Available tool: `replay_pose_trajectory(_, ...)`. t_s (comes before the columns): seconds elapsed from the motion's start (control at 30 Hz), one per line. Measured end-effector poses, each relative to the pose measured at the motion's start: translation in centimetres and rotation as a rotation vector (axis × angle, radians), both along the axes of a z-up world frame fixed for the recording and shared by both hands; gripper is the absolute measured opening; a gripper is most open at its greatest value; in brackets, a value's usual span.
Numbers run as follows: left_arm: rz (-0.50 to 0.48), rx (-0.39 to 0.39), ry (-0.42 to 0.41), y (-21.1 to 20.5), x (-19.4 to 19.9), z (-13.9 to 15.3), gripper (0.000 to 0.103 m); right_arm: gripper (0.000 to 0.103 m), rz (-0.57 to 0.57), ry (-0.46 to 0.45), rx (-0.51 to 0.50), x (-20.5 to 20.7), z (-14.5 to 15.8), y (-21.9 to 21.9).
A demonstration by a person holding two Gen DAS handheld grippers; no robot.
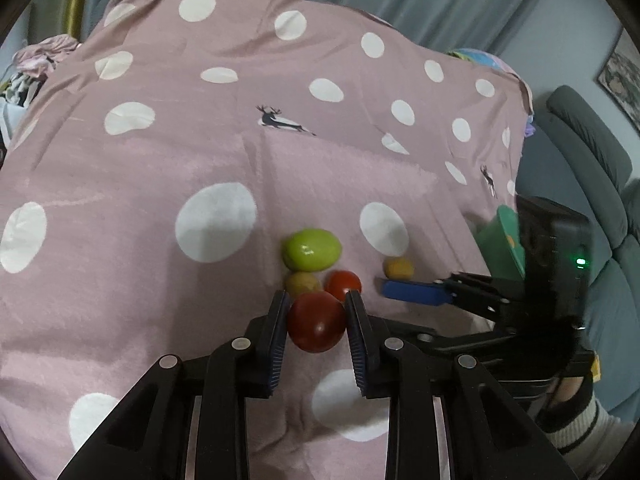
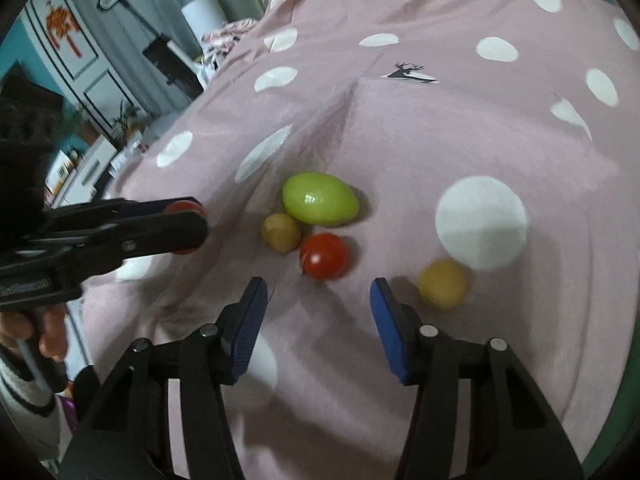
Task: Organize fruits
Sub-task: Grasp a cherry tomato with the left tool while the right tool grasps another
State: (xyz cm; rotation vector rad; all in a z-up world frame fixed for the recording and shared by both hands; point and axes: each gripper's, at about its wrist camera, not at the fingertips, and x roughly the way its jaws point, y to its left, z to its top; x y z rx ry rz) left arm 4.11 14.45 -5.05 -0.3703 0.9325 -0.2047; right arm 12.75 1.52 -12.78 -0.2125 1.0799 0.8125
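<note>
My left gripper (image 1: 316,312) is shut on a dark red round fruit (image 1: 316,322), held just above the pink dotted cloth (image 1: 160,168). Beyond it lie a green mango-shaped fruit (image 1: 312,250), a small tan fruit (image 1: 302,283), a red tomato (image 1: 343,284) and a yellow fruit (image 1: 398,268). My right gripper (image 2: 318,300) is open and empty, just short of the red tomato (image 2: 324,256). The right wrist view also shows the green fruit (image 2: 320,199), the tan fruit (image 2: 281,232), the yellow fruit (image 2: 443,283) and the left gripper (image 2: 186,226) at the left.
A green container (image 1: 502,244) shows at the cloth's right edge behind the right gripper (image 1: 412,291). A grey sofa (image 1: 592,168) stands to the right. Clothes (image 1: 48,56) are piled at the far left. Cabinets and a lamp (image 2: 202,14) stand beyond the cloth's left side.
</note>
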Motion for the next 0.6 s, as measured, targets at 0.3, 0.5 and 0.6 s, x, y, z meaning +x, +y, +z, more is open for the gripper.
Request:
replay_pose_trajectory(0.3, 0.001, -0.021, -0.006, 0.9, 0.0, -0.3, 0.029, 0.034, 0.057, -0.058, -0.115, 1.1, -1.1, 2.9)
replay_pose_trajectory(0.5, -0.006, -0.022, -0.006, 0.8, -0.3, -0.3, 0.029, 0.029, 0.049, -0.055, -0.105, 1.2, -1.1, 2.6)
replay_pose_trajectory(0.6, -0.016, -0.023, -0.007, 0.4, -0.3, -0.1, 0.029, 0.029, 0.041, -0.043, -0.078, 0.5, -0.7, 1.7)
